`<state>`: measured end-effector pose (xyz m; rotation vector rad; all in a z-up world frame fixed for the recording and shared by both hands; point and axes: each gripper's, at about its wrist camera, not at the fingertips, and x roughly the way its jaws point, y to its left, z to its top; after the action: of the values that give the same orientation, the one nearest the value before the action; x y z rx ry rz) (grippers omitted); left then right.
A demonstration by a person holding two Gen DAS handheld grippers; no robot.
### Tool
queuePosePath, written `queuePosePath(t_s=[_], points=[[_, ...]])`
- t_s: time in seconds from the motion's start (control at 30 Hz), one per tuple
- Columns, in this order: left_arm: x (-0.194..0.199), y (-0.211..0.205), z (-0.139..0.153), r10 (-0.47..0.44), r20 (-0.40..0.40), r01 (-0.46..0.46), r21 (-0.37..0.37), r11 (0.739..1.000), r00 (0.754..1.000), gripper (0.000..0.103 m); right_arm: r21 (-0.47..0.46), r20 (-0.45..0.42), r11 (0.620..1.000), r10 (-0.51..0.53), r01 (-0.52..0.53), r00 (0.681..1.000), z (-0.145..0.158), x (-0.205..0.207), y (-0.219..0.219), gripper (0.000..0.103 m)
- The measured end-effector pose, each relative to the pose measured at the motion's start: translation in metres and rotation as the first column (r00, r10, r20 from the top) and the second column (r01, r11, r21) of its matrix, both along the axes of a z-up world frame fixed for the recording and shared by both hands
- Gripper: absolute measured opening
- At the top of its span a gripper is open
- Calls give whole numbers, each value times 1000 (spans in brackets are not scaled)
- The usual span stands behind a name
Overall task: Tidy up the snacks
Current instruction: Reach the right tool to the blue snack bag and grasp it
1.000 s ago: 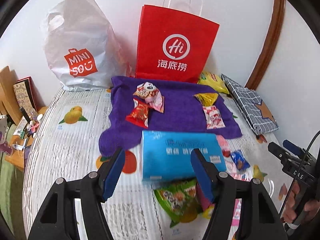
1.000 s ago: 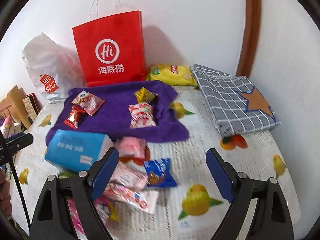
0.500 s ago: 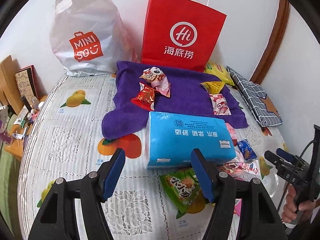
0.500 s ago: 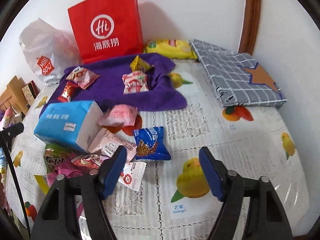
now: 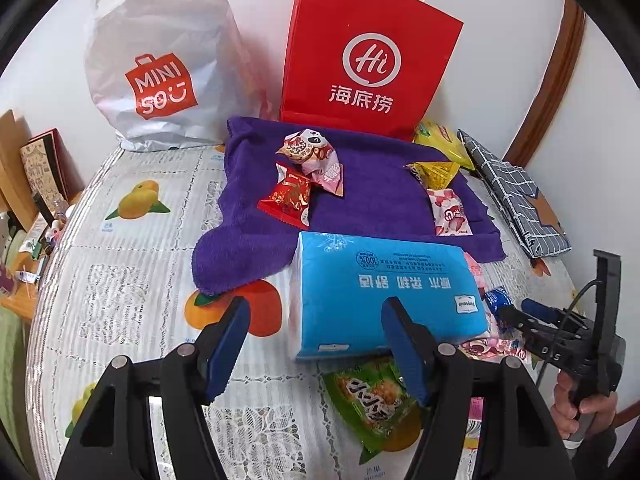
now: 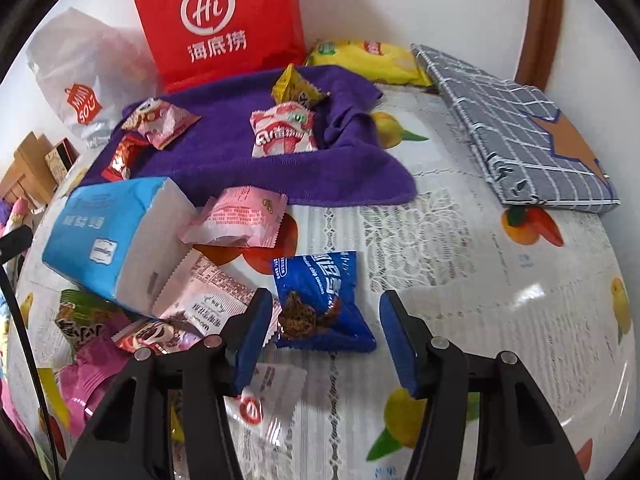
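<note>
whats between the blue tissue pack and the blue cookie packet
In the right wrist view, a pink-and-white snack wrapper lies between the blue tissue pack and the blue cookie packet.

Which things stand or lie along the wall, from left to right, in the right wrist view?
white plastic bag → red paper bag → yellow snack bag → grey checked folded cloth

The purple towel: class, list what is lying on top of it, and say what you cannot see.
On the purple towel lie four snack packets: a red one, a pink-and-white one, a yellow one and a pink strawberry one. Whatever lies beneath the towel is covered.
</note>
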<state>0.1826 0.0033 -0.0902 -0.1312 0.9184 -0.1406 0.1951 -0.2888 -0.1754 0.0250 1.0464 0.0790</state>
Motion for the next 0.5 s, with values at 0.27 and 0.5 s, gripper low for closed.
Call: queuePosePath(t_s=[0.27,0.5], points=[[6,0,-7,-11,-12,11,7,1000,1000,66,-18,-10,1000,0,0,1000,-13,7,1,56],[6,2,-14,-7,-27,7,-1,1000,1000,66,-55,-1,998,16,-16,1000,-13,12,7,49]])
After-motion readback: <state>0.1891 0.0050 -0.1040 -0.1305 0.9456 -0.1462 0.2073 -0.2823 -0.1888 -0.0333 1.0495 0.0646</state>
